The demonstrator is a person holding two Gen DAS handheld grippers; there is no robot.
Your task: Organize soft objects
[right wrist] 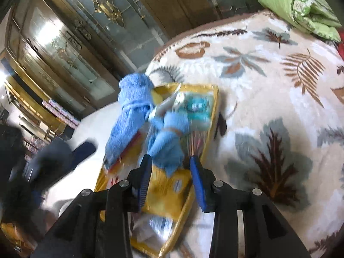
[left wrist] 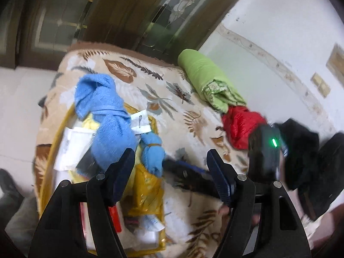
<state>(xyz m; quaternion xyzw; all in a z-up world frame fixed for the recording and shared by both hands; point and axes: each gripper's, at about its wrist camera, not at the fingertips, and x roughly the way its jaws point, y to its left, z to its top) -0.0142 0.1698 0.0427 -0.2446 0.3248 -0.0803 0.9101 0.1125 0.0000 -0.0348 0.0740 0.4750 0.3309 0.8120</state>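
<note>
progress seems early: right gripper (right wrist: 169, 169) pinches the fluffy blue knotted towel (right wrist: 137, 116) over the yellow tray (right wrist: 211, 116) near the bed's edge, left gripper (left wrist: 171, 167) spread and empty, green folded quilt (left wrist: 206, 79) and red cloth (left wrist: 240, 126) untouched at the far edge.

A bed (right wrist: 268, 111) was covered with a soft blanket printed with leaves. A yellow tray (right wrist: 211, 116), a green pillow (left wrist: 204, 75) and a red cloth (left wrist: 240, 126) were laid on it.
</note>
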